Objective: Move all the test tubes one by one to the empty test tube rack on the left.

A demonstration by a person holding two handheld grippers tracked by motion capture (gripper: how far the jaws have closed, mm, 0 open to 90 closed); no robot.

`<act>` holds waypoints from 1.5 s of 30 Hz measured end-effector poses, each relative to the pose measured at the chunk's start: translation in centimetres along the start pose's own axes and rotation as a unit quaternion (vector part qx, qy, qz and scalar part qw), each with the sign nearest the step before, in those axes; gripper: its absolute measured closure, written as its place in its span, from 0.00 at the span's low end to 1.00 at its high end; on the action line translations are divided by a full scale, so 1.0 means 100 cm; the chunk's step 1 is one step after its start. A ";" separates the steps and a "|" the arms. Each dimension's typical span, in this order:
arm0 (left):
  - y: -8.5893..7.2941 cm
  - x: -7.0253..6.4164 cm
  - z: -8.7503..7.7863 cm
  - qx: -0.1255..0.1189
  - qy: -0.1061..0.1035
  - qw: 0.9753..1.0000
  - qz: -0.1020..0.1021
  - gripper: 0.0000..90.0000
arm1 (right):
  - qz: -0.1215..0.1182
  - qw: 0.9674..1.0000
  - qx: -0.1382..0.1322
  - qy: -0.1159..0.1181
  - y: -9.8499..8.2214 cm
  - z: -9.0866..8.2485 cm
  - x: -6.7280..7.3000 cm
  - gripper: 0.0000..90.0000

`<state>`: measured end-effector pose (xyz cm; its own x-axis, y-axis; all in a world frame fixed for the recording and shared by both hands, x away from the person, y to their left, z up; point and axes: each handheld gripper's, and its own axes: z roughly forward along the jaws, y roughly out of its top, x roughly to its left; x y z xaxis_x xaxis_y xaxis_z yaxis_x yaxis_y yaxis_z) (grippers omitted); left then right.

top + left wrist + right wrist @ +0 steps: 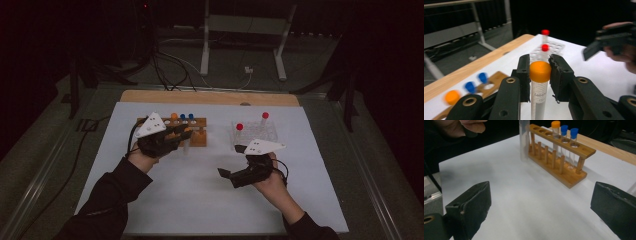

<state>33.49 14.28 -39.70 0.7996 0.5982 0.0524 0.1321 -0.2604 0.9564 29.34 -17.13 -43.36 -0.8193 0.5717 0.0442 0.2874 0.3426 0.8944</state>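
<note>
My left gripper is shut on an orange-capped clear tube, pads pressing just below the cap. The high view shows this gripper holding the tube upright just in front of the wooden rack. In the right gripper view the tube hangs beside the rack's near end. The rack holds one orange-capped tube and two blue-capped tubes. My right gripper stands open over the white mat, nothing between its pads.
A clear plastic rack with two red-capped tubes stands at the back right. The white mat covers the table, with a wooden board along its far edge. Cables and a metal stand lie beyond the table.
</note>
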 end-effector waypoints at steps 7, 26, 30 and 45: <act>0.001 0.021 -0.008 -0.005 0.043 0.999 -0.009 0.80 | 0.004 1.000 -0.029 -0.006 0.000 -0.007 -0.003 0.00; 0.005 0.071 -0.001 -0.037 0.153 0.986 -0.046 0.80 | 0.004 1.000 -0.026 -0.002 -0.001 -0.008 -0.005 0.00; -0.001 0.076 0.005 -0.048 0.164 0.983 -0.060 0.80 | 0.005 1.000 -0.025 -0.001 -0.001 -0.008 -0.006 0.00; -0.034 0.083 0.030 -0.018 0.204 0.977 -0.066 0.80 | 0.003 1.000 -0.021 0.004 -0.003 -0.008 -0.006 0.00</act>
<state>41.44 17.80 -43.38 0.4768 0.8784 0.0317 0.1916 -0.1391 0.9716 29.40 -18.18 -43.32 -0.8212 0.5682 0.0534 0.2718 0.3070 0.9121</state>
